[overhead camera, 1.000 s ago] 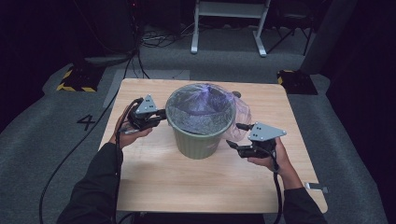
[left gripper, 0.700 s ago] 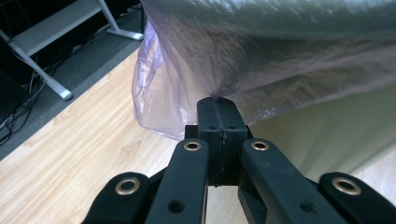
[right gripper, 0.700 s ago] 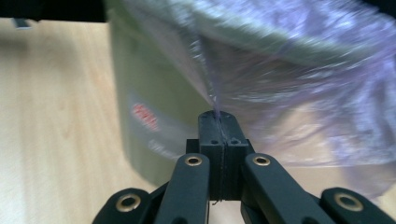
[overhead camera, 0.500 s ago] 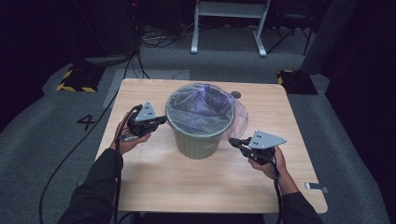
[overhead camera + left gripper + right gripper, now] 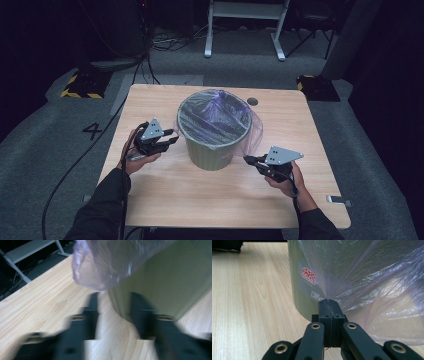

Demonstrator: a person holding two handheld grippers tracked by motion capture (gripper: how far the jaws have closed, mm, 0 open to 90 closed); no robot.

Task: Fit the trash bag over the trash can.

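A green bin (image 5: 212,150) stands mid-table, lined with a thin purple plastic bag (image 5: 215,112) whose edge hangs over the rim. My left gripper (image 5: 171,140) is low beside the bin's left wall. In the left gripper view its blurred jaws (image 5: 115,306) have just been opening and stand apart, with nothing between them; the bag's hanging edge (image 5: 105,265) and the bin wall (image 5: 172,282) lie just ahead. My right gripper (image 5: 249,160) is at the bin's lower right. Its jaws (image 5: 329,302) are shut on a taut pinch of the bag (image 5: 374,277) next to the bin wall (image 5: 304,292).
The wooden table (image 5: 200,200) has a round cable hole (image 5: 252,101) behind the bin and a small metal bracket (image 5: 339,201) near its front right corner. A cable (image 5: 75,170) trails off the left side. A white frame (image 5: 245,30) stands on the floor beyond.
Both hands have sunk from the bin's rim down along its sides. The right gripper has closed on the bag and drawn it down; the left gripper's jaws have come apart.
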